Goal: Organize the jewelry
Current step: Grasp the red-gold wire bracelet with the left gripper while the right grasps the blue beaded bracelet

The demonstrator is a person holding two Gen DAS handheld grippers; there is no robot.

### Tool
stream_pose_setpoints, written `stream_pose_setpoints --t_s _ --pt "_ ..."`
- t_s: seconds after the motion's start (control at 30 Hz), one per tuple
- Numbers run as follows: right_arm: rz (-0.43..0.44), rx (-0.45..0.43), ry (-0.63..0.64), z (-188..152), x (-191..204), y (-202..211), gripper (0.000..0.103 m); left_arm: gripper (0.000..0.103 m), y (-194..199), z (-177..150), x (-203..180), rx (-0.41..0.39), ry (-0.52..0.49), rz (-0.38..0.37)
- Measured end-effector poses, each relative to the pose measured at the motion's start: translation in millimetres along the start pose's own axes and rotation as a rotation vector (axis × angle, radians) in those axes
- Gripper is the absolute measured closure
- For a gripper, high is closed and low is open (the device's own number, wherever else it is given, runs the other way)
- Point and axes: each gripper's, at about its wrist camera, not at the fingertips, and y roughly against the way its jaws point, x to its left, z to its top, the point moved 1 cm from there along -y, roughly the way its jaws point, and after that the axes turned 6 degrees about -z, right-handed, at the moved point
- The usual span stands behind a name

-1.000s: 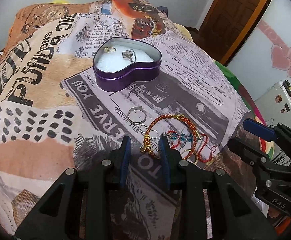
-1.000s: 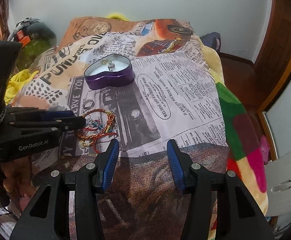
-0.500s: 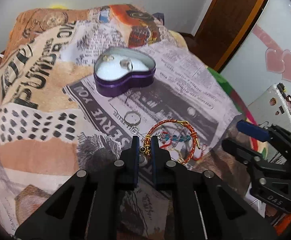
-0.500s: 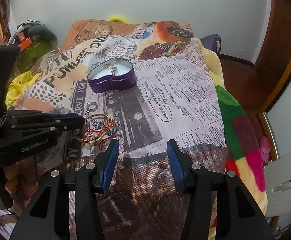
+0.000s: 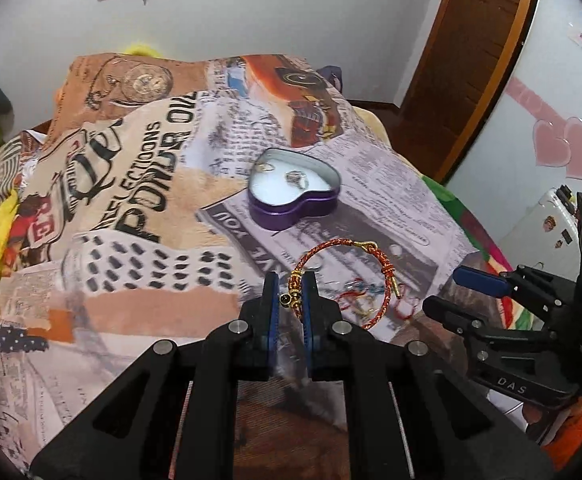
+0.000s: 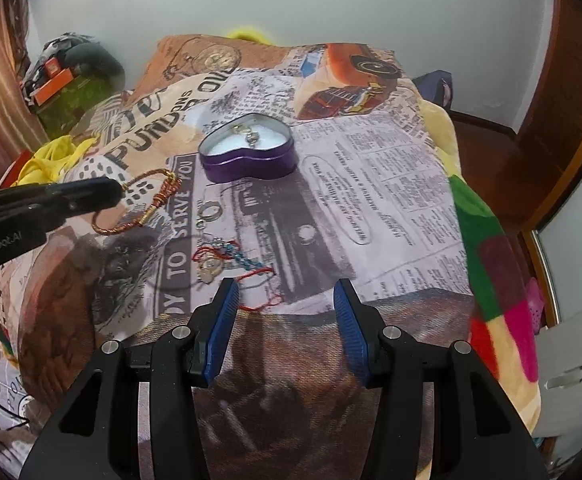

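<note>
My left gripper (image 5: pixel 289 290) is shut on a red and gold braided bracelet (image 5: pixel 343 245) and holds it lifted above the bed; the bracelet also shows in the right wrist view (image 6: pixel 149 204), hanging from the left gripper (image 6: pixel 117 192). A purple heart-shaped tin (image 5: pixel 294 192), open, holds two rings on a white pad and also shows in the right wrist view (image 6: pixel 247 154). My right gripper (image 6: pixel 283 292) is open and empty, just above a tangle of red cord and blue beads (image 6: pixel 221 260). A loose ring (image 6: pixel 211 212) lies on the blanket.
The printed blanket (image 5: pixel 139 184) covers the bed. The right gripper's body (image 5: pixel 531 320) sits at the bed's right edge. A yellow cloth (image 6: pixel 51 160) and clutter lie at the left. A wooden door (image 5: pixel 475 60) stands at the back right.
My left gripper closed on the bracelet and lifted it off the pile, leaving the cord tangle and the ring on the blanket. The right gripper stayed open.
</note>
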Motion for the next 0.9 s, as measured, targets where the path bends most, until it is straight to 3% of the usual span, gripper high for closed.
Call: stream_pose_setpoints --t_s 0.37,0.7,0.77,0.83,0.9 --pt "-0.008 0.065 0.067 9 12 -38 0.057 0.094 -16 -10 17 0.034 0.043 -0.014" --pt "0.058 0.055 0.125 13 14 -53 0.057 0.094 -25 -13 19 0.048 0.057 -0.017" --pt "0.064 0.05 0.138 12 17 -52 0.068 0.094 -23 -13 18 0.046 0.054 -0.016" --pt "0.099 0.05 0.156 11 23 -50 0.09 0.094 -22 -12 16 0.042 0.053 -0.014" --pt "0.107 0.052 0.171 9 29 -49 0.096 0.094 -18 -11 14 0.036 0.049 -0.013"
